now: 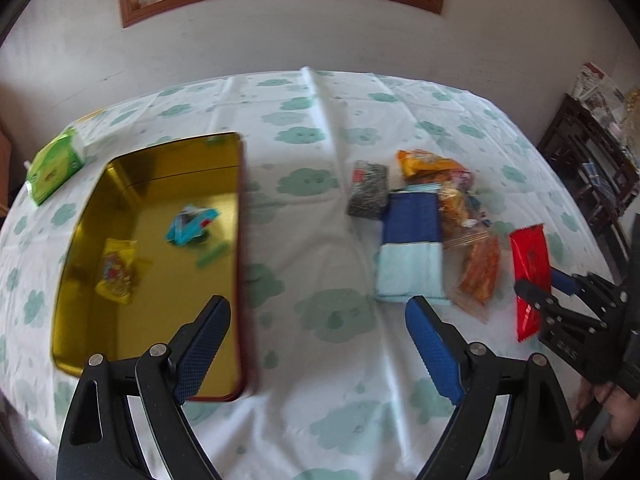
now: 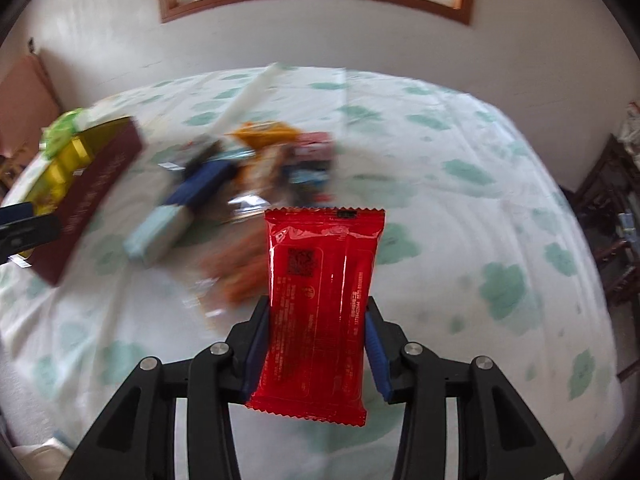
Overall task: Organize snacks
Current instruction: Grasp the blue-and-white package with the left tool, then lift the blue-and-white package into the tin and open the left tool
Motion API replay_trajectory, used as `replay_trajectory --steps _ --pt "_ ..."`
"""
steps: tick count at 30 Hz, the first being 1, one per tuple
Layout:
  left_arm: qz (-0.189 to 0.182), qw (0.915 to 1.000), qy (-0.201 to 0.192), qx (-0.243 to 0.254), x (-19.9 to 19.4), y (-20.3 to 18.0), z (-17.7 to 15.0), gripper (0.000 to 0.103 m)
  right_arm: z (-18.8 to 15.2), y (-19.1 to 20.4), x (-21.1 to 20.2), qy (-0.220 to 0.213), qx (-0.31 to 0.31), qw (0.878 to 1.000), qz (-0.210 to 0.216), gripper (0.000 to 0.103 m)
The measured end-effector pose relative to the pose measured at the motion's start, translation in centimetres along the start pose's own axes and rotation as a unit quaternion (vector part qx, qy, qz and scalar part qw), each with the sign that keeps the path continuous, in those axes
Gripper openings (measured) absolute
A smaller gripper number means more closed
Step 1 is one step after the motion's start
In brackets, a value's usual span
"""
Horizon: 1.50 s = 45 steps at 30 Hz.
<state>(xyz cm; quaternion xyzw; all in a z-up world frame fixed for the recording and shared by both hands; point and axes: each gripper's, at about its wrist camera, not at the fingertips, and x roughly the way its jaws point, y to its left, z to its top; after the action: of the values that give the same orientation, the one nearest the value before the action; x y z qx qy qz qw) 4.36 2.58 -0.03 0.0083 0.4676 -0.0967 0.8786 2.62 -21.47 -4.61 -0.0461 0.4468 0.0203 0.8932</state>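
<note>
A gold tin box (image 1: pixel 100 344) with a dark red rim lies on the left of the table; inside it are a yellow packet (image 1: pixel 116 270) and a light blue packet (image 1: pixel 192 226). My left gripper (image 1: pixel 316 312) is open and empty above the cloth, between the tin and a snack pile. The pile holds a blue-and-pale box (image 1: pixel 412 252), a black packet (image 1: pixel 368 194) and orange packets (image 1: pixel 480 270). My right gripper (image 2: pixel 318 310) is shut on a red snack packet (image 2: pixel 320 304), held above the table; it also shows in the left wrist view (image 1: pixel 530 276). The tin (image 2: pixel 88 196) and the blurred pile (image 2: pixel 248 168) lie beyond it.
A green tissue box (image 1: pixel 54 166) stands at the table's far left corner. The table carries a white cloth with green cloud prints (image 1: pixel 320 420). A dark wooden shelf (image 1: pixel 592 176) stands at the right. A wall with a window is behind the table.
</note>
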Motion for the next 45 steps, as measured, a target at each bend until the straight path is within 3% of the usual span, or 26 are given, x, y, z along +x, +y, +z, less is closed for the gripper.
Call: replay_trajectory --steps 12,17,23,29,33,45 --pt "-0.038 0.9986 0.025 0.028 4.8 -3.8 2.2 0.086 1.8 -4.1 3.1 -0.030 0.016 0.998 -0.047 0.043" --pt "-0.042 0.9980 0.030 0.037 7.0 -4.7 3.0 0.080 1.6 -5.6 3.9 -0.031 0.044 0.998 -0.022 0.043" --pt "-0.044 0.9967 0.062 0.027 9.8 -5.3 3.4 0.071 1.5 -6.0 4.2 -0.029 0.056 0.998 -0.008 0.044" --pt "-0.028 0.9976 0.049 0.041 9.8 -5.9 3.3 0.061 1.5 -5.8 4.3 -0.027 0.051 0.998 -0.011 0.046" --pt "-0.008 0.9978 0.044 0.050 9.8 -5.9 3.3 0.047 1.5 -5.8 4.3 -0.028 0.052 0.998 -0.011 0.046" --pt "-0.018 0.9983 0.042 0.037 8.6 -4.8 2.2 0.044 1.5 -5.8 4.3 -0.027 0.051 0.998 -0.012 0.046"
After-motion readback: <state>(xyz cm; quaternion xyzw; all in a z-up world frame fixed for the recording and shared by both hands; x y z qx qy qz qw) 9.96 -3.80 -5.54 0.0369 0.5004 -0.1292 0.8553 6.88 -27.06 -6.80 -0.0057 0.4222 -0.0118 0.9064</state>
